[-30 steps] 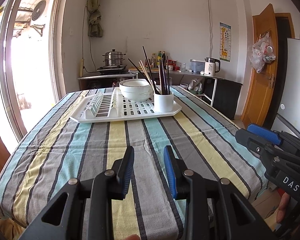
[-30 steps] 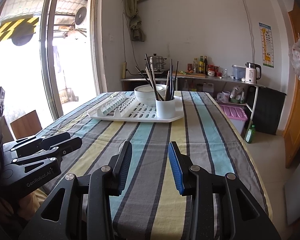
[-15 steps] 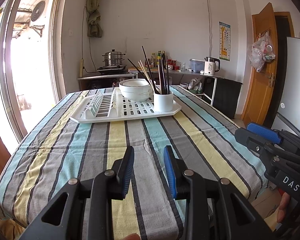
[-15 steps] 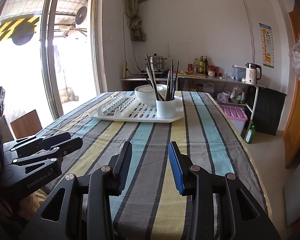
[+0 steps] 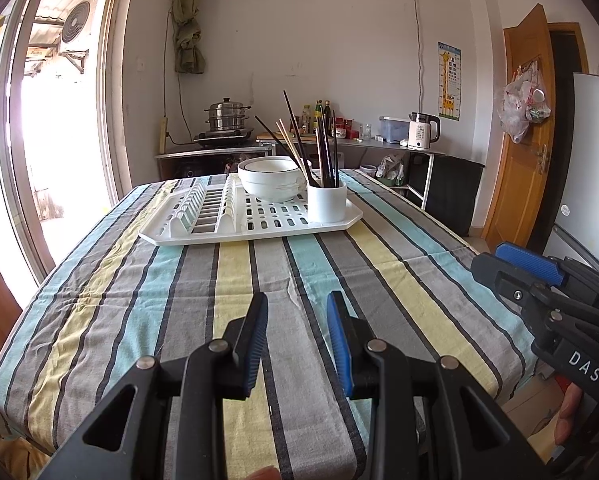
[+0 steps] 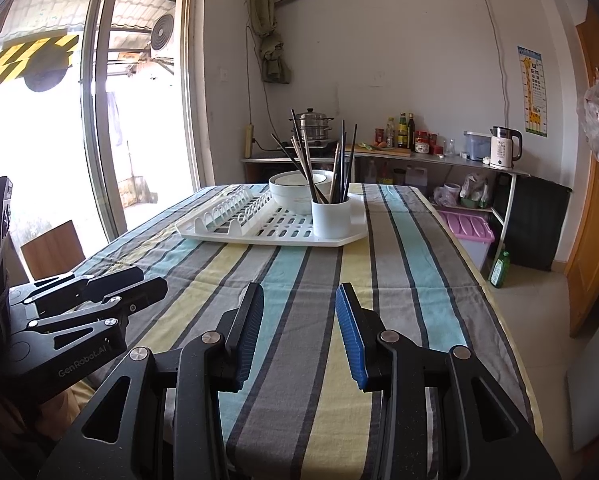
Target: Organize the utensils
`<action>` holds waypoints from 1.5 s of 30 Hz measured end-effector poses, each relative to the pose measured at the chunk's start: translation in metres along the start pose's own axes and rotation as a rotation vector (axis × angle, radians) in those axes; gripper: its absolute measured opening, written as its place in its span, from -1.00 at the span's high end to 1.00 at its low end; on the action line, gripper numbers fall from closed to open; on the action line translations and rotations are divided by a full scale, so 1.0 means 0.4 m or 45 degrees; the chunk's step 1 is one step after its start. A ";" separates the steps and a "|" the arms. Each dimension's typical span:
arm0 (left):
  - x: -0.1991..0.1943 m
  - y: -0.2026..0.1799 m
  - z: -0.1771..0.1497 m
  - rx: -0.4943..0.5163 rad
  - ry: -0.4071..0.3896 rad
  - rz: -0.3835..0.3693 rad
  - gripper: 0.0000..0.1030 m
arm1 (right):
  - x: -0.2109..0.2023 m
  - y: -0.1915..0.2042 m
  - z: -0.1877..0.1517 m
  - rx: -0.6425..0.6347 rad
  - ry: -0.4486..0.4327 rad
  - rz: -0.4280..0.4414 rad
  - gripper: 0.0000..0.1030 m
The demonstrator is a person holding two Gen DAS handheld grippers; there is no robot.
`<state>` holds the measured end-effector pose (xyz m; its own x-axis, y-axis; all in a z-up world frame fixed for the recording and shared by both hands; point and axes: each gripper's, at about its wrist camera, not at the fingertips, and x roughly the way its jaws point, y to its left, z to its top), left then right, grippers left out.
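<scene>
Grippers first: the left gripper (image 5: pixel 297 312) hangs over the near end of the striped tablecloth (image 5: pixel 235 280), its blue-padded fingers (image 5: pixel 336 332) spread apart with nothing between them. Beside it, the right gripper (image 6: pixel 299 304) is likewise released and empty, poised above the same cloth. Farther down the table sits a white dish rack (image 5: pixel 255 220), well apart from both tools. At its near right corner stands a white cup (image 5: pixel 326 201) holding a bundle of chopsticks (image 5: pixel 323 148), dark ones and a few pale ones, leaning at different angles. Just behind the cup, on the rack, rest stacked white bowls (image 5: pixel 270 178). Beyond the table, a steamer pot (image 5: pixel 227 118) and an electric kettle (image 5: pixel 422 130) stand along the counter by the wall.
</scene>
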<state>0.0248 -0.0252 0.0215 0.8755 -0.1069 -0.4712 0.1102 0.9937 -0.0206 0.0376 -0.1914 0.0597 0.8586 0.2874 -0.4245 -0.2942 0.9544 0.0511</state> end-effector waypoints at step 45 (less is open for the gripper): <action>0.011 -0.007 -0.011 0.012 0.016 0.021 0.38 | -0.005 0.006 -0.001 0.005 0.012 0.007 0.25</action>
<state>0.0261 -0.0283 0.0154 0.8714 -0.0898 -0.4823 0.1000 0.9950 -0.0046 0.0351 -0.1899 0.0602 0.8530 0.2922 -0.4325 -0.2975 0.9530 0.0572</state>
